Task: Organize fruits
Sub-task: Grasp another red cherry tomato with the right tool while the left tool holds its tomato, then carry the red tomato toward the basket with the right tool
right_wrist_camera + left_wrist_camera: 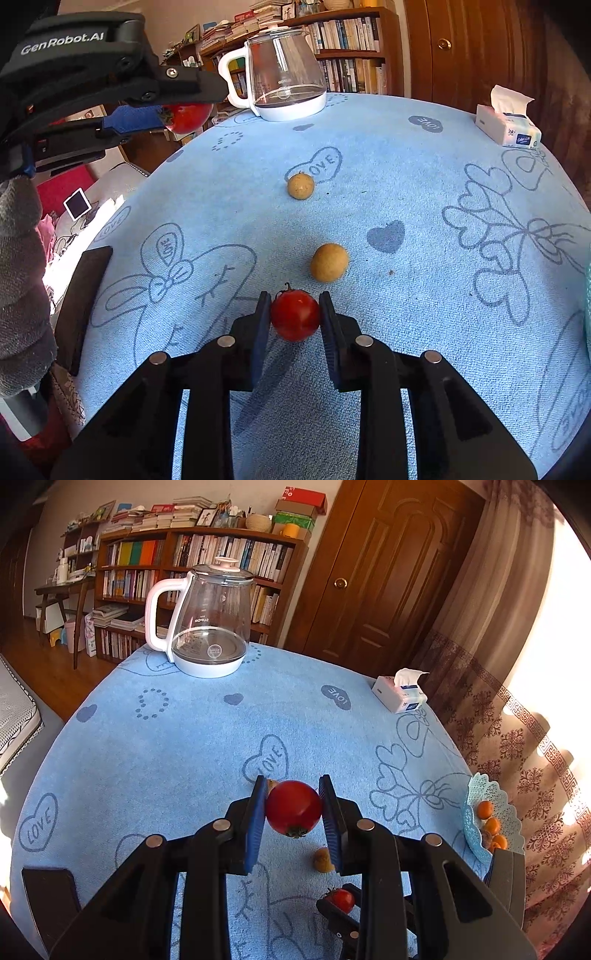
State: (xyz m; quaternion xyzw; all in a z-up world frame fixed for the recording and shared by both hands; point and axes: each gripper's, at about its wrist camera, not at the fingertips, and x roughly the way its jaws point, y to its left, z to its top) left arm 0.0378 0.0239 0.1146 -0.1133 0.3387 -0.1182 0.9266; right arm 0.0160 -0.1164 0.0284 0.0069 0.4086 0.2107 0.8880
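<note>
Altogether two tomatoes, each claw (293, 805) (294, 317) gripping one; two longans (329, 262) loose.

You are seeing "GenRobot.AI" showing in white on the left gripper (184, 110) body. "LOVE" is repeating inside hearts printed on the blue cloth (184, 746) covering the desk. "SUPOR" is reading mirrored through the glass kettle (207, 620).

Both wrist cameras look down along their fingers, close over the blue tablecloth (184, 738) — sharing the kettle (284, 74).
</note>
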